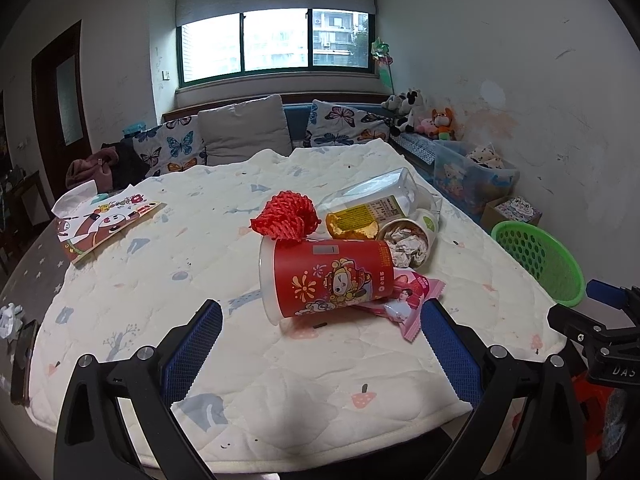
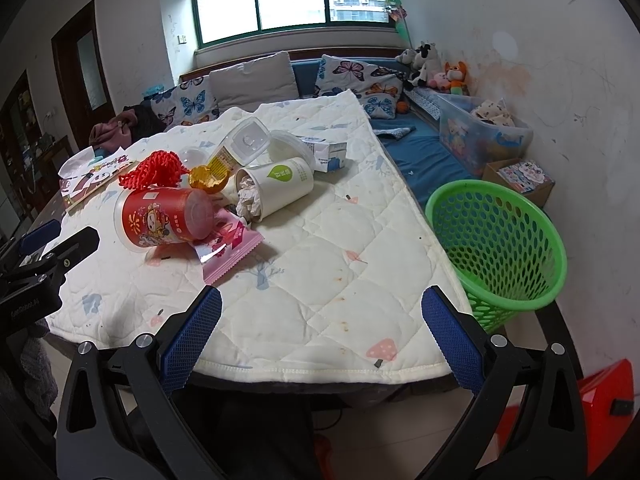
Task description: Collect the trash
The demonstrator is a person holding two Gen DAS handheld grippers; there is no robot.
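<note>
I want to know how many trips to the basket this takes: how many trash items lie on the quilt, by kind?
Cups: 2, red cup, white paper cup
Wrappers: 2, pink wrapper, gold foil wrapper
Red net: 1
Clear plastic container: 1
Carton: 1
Total: 7

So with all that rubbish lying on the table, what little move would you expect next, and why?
Probably the left gripper eases forward to close its open fingers around the red cup. That cup lies on its side nearest those fingers, atop a pink wrapper. Both grippers are empty, and the green basket waits at the table's right edge.
</note>
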